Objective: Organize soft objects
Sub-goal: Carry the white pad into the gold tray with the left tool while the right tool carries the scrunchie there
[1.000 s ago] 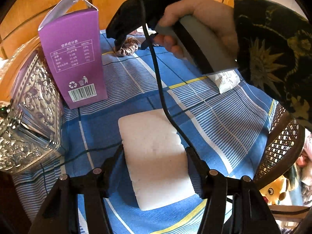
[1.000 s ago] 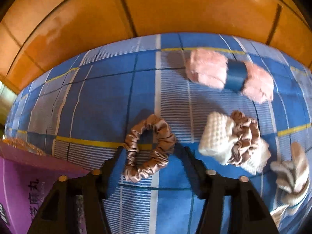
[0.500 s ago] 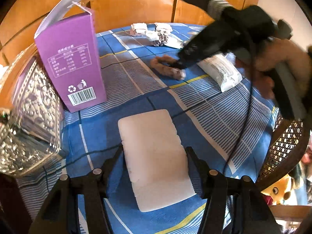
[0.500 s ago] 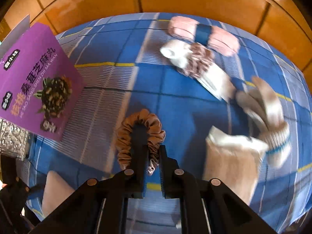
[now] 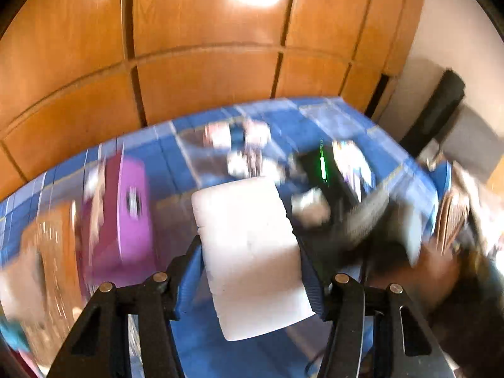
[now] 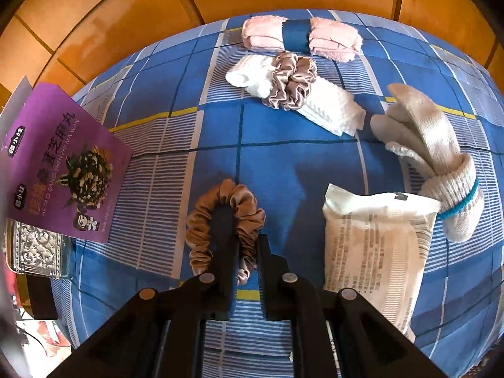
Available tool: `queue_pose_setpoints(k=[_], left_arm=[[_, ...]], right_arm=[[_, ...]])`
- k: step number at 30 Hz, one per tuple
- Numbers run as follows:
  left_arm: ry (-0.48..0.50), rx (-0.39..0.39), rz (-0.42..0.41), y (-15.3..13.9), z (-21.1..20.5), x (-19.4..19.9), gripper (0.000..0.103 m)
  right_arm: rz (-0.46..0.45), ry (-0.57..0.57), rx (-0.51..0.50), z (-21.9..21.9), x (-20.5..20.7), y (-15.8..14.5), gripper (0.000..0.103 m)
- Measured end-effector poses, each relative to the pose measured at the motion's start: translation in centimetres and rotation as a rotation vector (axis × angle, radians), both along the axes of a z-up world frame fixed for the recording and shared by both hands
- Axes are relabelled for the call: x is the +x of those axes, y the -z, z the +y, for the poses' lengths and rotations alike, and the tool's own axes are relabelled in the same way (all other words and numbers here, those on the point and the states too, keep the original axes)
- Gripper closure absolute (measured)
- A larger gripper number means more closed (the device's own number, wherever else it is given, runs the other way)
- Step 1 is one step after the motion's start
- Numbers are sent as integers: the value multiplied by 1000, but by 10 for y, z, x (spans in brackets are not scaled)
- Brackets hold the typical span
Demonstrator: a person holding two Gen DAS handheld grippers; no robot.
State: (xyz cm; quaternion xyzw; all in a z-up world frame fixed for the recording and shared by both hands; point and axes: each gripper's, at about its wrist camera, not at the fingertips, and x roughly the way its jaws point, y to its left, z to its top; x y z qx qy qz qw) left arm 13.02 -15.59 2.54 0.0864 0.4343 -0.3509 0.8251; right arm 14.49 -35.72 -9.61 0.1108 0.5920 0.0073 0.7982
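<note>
I am seeing the brown scrunchie [image 6: 220,220] lying on the blue checked cloth [image 6: 283,163], stretched into a loop whose long axis is running away from my right camera toward the wooden panelling. My right gripper [image 6: 245,252] is pressed together on the loop's near right side, with 1 finger sitting inside the ring.

My left gripper [image 5: 249,252] is pinching the white foam pad [image 5: 249,252] by its 2 long edges; the pad's long axis is pointing away from the lens, tilting slightly left, and the blurred cloth is showing behind it.

Only the right view is giving me sharp detail: a white sealed packet [image 6: 375,245] just right of the scrunchie, a grey sock bundle [image 6: 441,163] touching its far corner, a white cloth with a second scrunchie [image 6: 291,83] around it, a pink towel roll [image 6: 299,36] beyond, and the purple carton [image 6: 60,163] on the left.

Only the left view is showing the pad; the rest is motion-smeared, though the purple carton [image 5: 126,214] is readable.
</note>
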Motion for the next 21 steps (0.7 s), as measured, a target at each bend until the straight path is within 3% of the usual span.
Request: queue_pose_setpoints(k=[6, 10, 15, 21], left_arm=[[-167, -26, 2, -44, -1, 94, 45], [-339, -14, -71, -65, 65, 127, 45], [-512, 3, -123, -65, 171, 110, 45], [-672, -4, -136, -40, 286, 45, 44]], right_arm=[[-5, -29, -40, 10, 1, 5, 93], [-11, -55, -81, 21, 4, 7, 93], [-28, -107, -164, 39, 3, 8, 93], [-43, -140, -221, 52, -1, 8, 93]])
